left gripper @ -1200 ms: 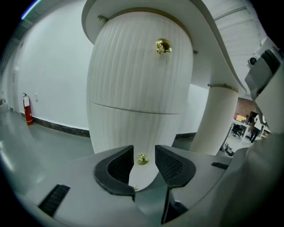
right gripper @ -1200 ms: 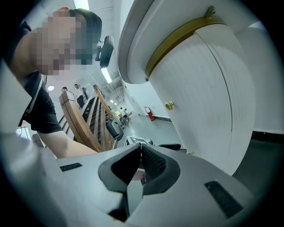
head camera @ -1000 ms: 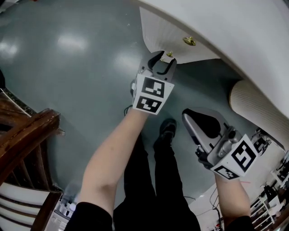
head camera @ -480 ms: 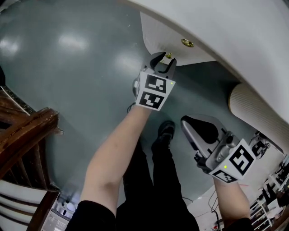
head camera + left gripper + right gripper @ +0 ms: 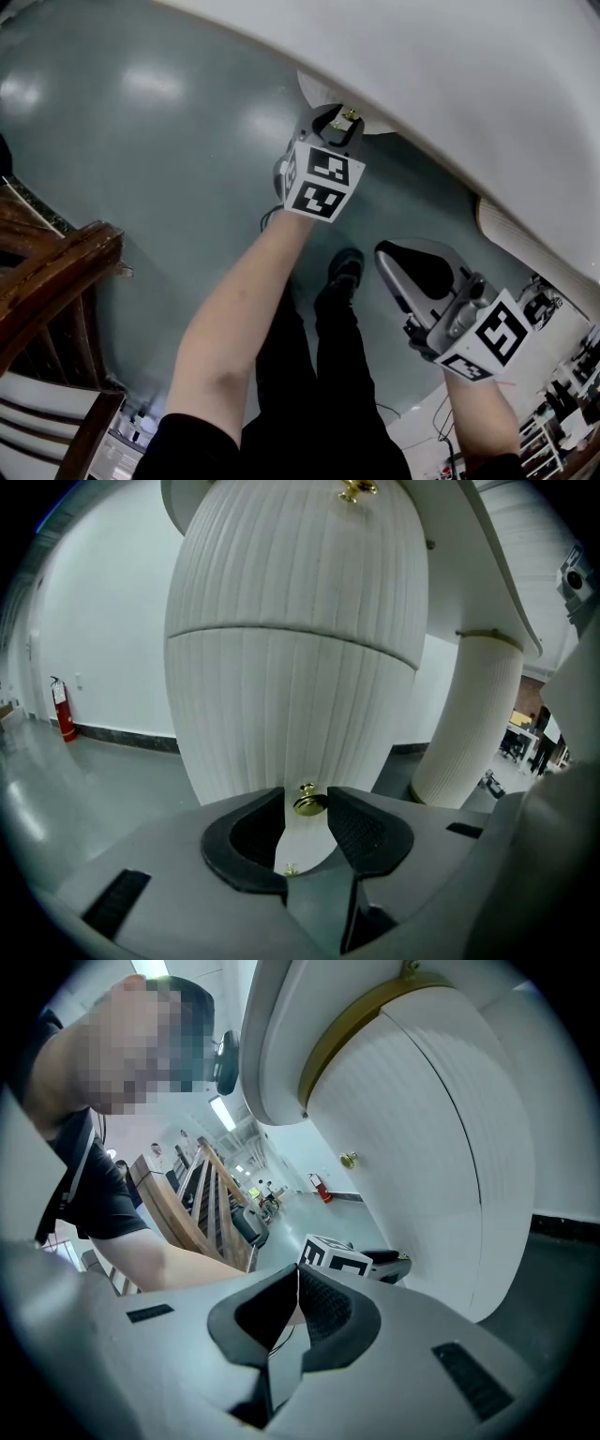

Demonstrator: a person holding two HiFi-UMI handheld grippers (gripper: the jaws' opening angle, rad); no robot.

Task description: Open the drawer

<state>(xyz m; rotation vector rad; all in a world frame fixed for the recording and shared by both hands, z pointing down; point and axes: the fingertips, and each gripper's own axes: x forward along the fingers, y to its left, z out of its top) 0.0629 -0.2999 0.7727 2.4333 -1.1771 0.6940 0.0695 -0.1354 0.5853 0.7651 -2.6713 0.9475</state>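
Note:
The drawer is the lower white ribbed front [image 5: 281, 714] of a rounded cabinet, with a small brass knob [image 5: 309, 802]. My left gripper [image 5: 307, 797] has that knob between its fingertips. Its jaws are closing, with narrow gaps still showing on both sides of the knob. From the head view the left gripper [image 5: 338, 120] reaches under the white tabletop [image 5: 450, 84] to the knob [image 5: 349, 116]. A second brass knob [image 5: 354, 489] sits on the front above. My right gripper [image 5: 298, 1277] is shut and empty, held back and lower right [image 5: 405, 262].
A thick ribbed column leg [image 5: 464, 714] stands right of the cabinet. A wooden chair [image 5: 56, 281] is at the lower left. The person's legs and shoes [image 5: 342, 272] stand on the grey floor below the grippers. A red fire extinguisher [image 5: 62, 710] leans against the far wall.
The left gripper has pushed in toward the cabinet, with the knob deeper between its jaws. The tabletop now hides the upper knob and most of the drawer front. The right gripper has barely moved.

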